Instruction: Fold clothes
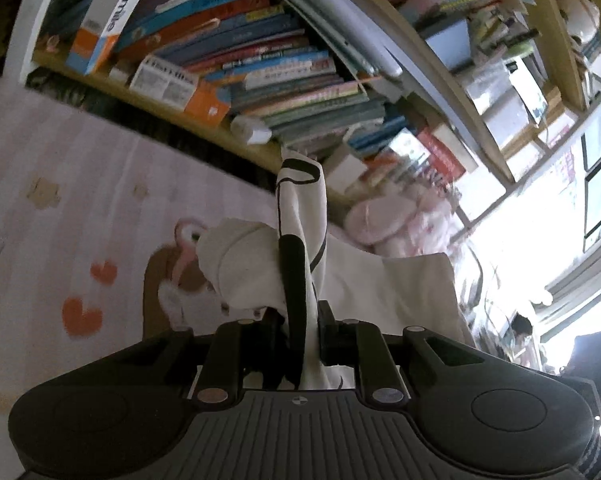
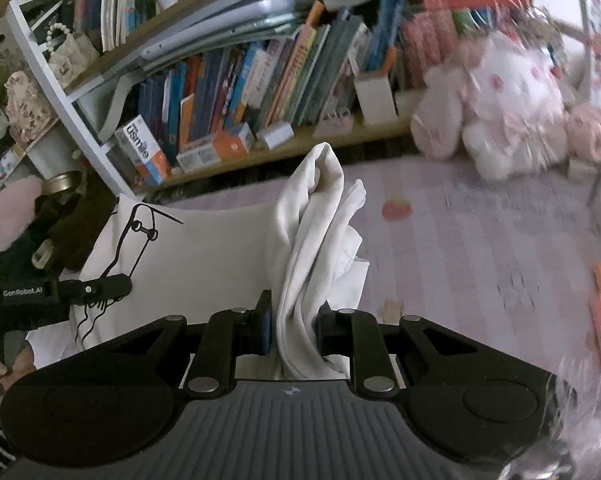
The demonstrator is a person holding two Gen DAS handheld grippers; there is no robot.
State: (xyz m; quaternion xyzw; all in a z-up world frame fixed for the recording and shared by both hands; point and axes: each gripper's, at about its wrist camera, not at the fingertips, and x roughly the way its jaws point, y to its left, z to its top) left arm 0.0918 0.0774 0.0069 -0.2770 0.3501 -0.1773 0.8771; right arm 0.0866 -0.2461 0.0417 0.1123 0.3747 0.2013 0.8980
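A white garment with a black line print (image 1: 400,292) hangs stretched between both grippers above the pink striped bed sheet (image 1: 80,184). My left gripper (image 1: 300,332) is shut on a bunched edge of it with black trim, which stands up between the fingers. My right gripper (image 2: 294,320) is shut on another bunched white corner of the garment (image 2: 320,220). In the right wrist view the flat printed panel (image 2: 204,252) spreads to the left, and the left gripper (image 2: 88,289) shows at its far edge.
A bookshelf (image 2: 260,80) full of books runs along the far side of the bed. Pink plush toys (image 2: 512,108) sit at the bed's far right. The sheet (image 2: 480,248) has heart and animal prints. A bright window (image 1: 560,240) lies to the right.
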